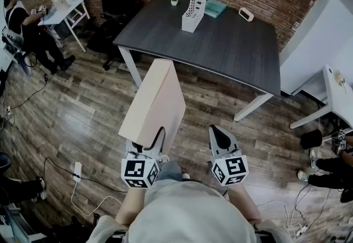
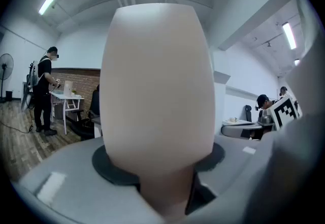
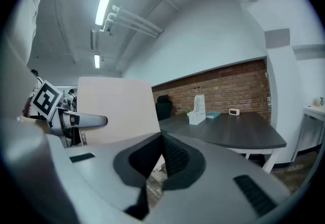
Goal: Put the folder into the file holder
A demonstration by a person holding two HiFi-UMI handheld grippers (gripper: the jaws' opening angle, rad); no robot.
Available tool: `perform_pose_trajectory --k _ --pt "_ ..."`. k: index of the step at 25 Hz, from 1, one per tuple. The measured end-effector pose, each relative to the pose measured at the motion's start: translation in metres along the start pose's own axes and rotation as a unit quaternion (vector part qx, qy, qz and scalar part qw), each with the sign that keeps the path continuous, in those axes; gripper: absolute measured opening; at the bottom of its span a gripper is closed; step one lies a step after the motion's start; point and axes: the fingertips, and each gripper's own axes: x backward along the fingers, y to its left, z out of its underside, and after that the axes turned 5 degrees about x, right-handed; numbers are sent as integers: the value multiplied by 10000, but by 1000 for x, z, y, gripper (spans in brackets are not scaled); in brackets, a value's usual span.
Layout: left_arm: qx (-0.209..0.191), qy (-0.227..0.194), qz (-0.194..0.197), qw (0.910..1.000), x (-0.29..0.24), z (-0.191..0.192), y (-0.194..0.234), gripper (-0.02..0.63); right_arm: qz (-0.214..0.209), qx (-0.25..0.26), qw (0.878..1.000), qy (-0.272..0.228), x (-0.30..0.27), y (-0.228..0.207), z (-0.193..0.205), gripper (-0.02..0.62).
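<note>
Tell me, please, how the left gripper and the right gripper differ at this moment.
The left gripper is shut on the folder; the right gripper holds nothing. The left gripper's jaws stand apart by the folder's thickness; the right gripper's jaws meet. Both are side by side above the floor, pointing toward the table but short of it.

No legible text or markings

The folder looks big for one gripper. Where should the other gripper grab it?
Probably the folder at its bottom edge, beside the left gripper clamped there, coming from underneath on its right. It is a thin flat slab standing nearly upright, so the right gripper, now shut and empty, would open and pinch across its thickness.
</note>
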Motion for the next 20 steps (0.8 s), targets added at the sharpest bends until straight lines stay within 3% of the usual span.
perform_pose_trajectory --k 6,18,20 --pt "-186 -88 128 9997 28 -4 -13 270 87 47 9997 -206 30 12 -12 2" --pt "-195 -247 157 9994 46 -11 -24 270 72 -77 9997 -239 49 21 -10 3" --pt "-160 -233 168 9995 45 -9 -26 270 25 -103 9997 -234 51 20 -10 82"
